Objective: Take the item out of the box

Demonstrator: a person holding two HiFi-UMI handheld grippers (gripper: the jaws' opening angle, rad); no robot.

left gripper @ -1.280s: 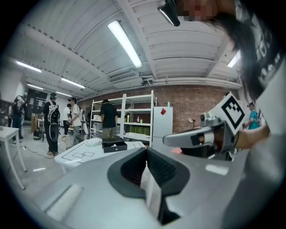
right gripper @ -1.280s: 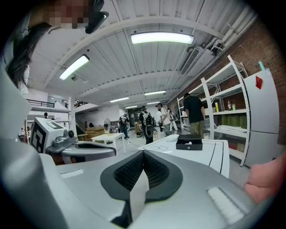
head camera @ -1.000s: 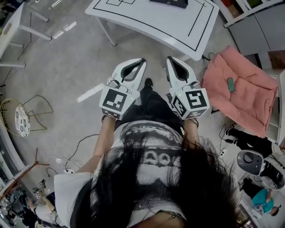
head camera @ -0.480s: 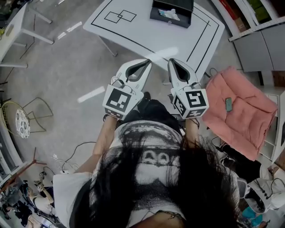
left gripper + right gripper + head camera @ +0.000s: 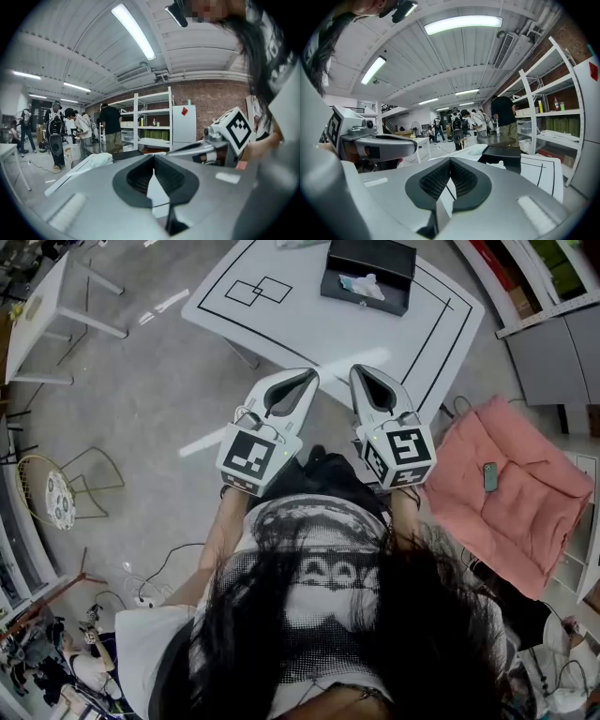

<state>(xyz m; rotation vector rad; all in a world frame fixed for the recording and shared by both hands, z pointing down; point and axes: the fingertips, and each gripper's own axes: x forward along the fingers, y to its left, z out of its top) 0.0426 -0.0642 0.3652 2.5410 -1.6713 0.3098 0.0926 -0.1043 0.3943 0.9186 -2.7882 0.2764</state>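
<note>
Black box (image 5: pixel 375 261) is seen on the white table (image 5: pixel 309 329), a crumpled white item (image 5: pixel 362 283) inside it. Left gripper (image 5: pixel 300 381) and right gripper (image 5: pixel 363 376) are held closed, empty, well short. The approach is judged in hand; next, a reach and opened jaws are needed.

No word, brand or number can be read. Square black-and-white code markers are borne on the cubes of the left gripper (image 5: pixel 302 379) and the right gripper (image 5: pixel 361 373). A red diamond sign (image 5: pixel 184 111) is fixed on a white cabinet (image 5: pixel 183 133), its content illegible. The pale print on the person's shirt (image 5: pixel 323 570) cannot be deciphered
</note>
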